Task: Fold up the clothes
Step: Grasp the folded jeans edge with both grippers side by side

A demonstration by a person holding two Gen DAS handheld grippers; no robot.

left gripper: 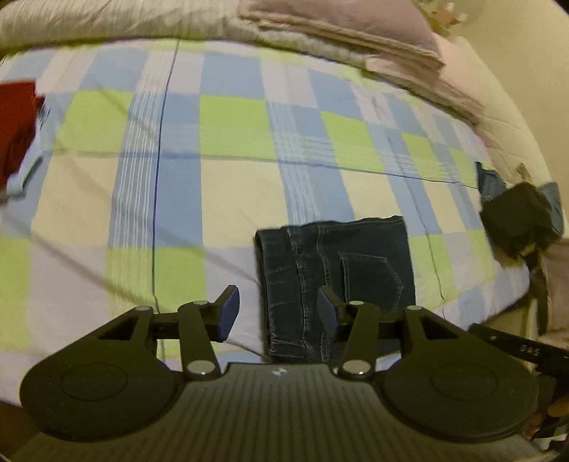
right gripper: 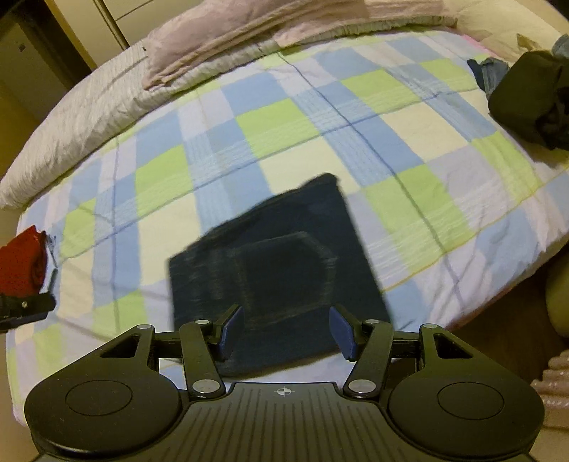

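**A:** Jeans (left gripper: 334,280) folded into a compact rectangle, flat on the checked bedspread (left gripper: 220,170), close to its near edge. Back pocket faces up.

**B:** Grippers?

**A:** Left gripper (left gripper: 278,310) hangs above the jeans' near-left corner, jaws apart, nothing between the blue pads (left gripper: 228,312). Right gripper (right gripper: 286,332) hovers over the jeans' near edge, jaws also spread wide, empty. Can't tell from either view whether any pad touches the denim.

**B:** Right wrist view usable?

**A:** Motion-blurred. Jeans (right gripper: 274,270) read as a dark block with the pocket outline faint. Fold looks square enough.

**B:** Other stuff relative to the jeans?

**A:** Dark bundle of clothes (left gripper: 515,220) well to the right of the jeans, at the bedspread's edge, with blue denim fabric (left gripper: 490,181) just behind it. Red garment (left gripper: 16,128) far left of the jeans. Pink folded blanket (left gripper: 355,28) and a grey pillow (right gripper: 78,121) beyond the jeans at the head end.
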